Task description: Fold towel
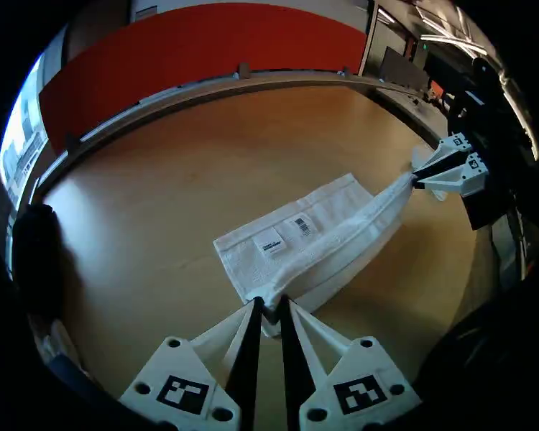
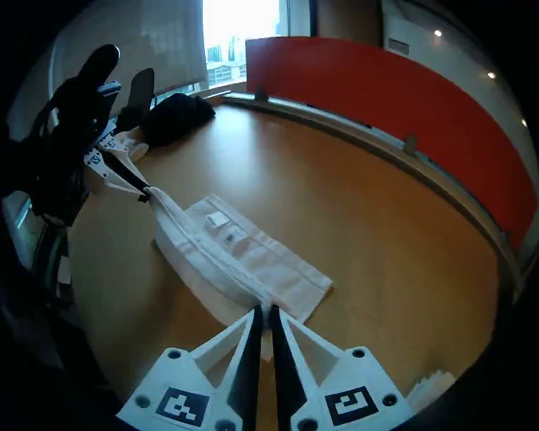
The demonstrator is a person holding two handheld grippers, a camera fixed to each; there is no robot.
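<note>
The white terry towel is clamped by its near long edge, stretched between left gripper and right gripper.

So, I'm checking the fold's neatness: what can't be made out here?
Print on the towel labels: too small, both views.
Towel corner between the jaws of the left gripper, left gripper view: hidden by them.
The dark bundle on the table, right gripper view: too shadowed to identify.
</note>
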